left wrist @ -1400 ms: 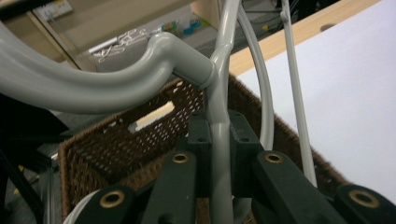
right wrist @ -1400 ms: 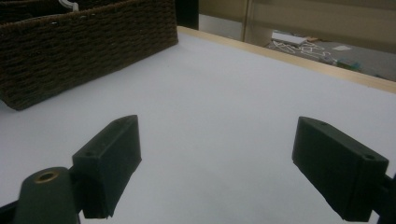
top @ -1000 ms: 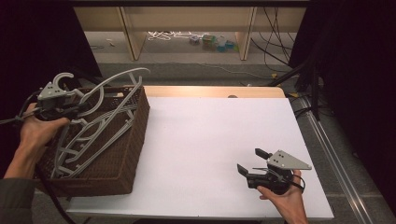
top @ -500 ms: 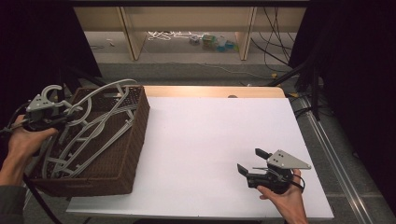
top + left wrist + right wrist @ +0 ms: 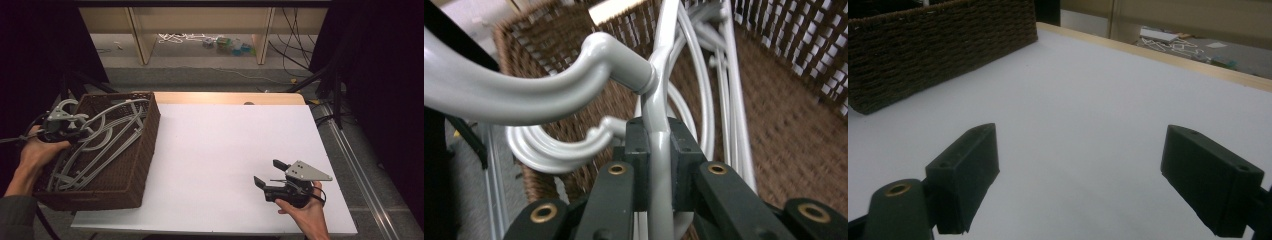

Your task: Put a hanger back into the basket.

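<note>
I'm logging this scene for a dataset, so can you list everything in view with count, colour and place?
hangers: several, exact count unclear, grey, lying in the basket, one clamped by the left gripper
basket: one, dark brown wicker, left end of the table
table: one, white top with a wooden far edge, centre
shelf unit: one, light wood, on the floor beyond the table
left gripper: one, black fingers shut on a hanger, at the basket's left rim
right gripper: one, black, fingers open, over the table's near right
</note>
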The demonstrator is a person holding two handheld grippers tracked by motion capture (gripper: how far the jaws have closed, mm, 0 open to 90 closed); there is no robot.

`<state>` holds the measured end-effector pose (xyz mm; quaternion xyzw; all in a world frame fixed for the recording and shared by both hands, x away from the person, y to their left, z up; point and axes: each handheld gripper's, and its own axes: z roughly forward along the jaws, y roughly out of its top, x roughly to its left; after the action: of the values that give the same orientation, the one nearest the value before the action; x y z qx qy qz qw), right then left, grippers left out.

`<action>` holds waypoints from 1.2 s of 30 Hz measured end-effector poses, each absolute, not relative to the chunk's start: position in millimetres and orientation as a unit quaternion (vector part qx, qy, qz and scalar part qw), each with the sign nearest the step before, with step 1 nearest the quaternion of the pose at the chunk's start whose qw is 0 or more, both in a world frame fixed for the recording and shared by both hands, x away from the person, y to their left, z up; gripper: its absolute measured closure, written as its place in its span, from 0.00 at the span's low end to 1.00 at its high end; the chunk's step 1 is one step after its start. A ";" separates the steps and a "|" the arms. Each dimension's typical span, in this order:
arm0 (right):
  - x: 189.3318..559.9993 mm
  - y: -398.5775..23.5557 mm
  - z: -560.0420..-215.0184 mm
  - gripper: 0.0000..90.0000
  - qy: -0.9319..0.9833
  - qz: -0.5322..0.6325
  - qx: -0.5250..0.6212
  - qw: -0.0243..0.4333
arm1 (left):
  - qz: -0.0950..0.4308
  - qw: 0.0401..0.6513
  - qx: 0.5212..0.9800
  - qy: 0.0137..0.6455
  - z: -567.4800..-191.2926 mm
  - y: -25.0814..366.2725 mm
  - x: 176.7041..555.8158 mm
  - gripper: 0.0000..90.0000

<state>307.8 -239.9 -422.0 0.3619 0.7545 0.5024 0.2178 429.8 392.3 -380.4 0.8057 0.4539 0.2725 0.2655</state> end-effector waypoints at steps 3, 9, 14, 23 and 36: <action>307.8 -239.8 -422.4 0.18 0.756 0.499 0.363 0.217 | 0.265 0.262 0.812 0.448 -387.7 388.5 432.9 0.91; 308.4 -240.4 -423.6 0.18 0.760 0.494 0.364 0.213 | 0.263 0.245 0.821 0.444 -394.6 384.6 434.8 0.90; 308.5 -240.4 -423.8 0.18 0.759 0.496 0.364 0.214 | 0.268 0.224 0.824 0.446 -398.9 382.4 437.9 0.90; 308.8 -241.6 -423.4 0.18 0.760 0.493 0.364 0.216 | 0.274 0.213 0.811 0.471 -402.6 382.1 439.8 0.78; 308.4 -242.9 -423.4 0.18 0.754 0.497 0.371 0.215 | 0.301 0.305 0.741 0.517 -369.4 374.4 423.9 0.33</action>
<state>308.4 -242.9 -423.4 0.3713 0.7543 0.4972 0.2146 423.9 374.4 -369.4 0.7413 0.5165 0.3008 0.3053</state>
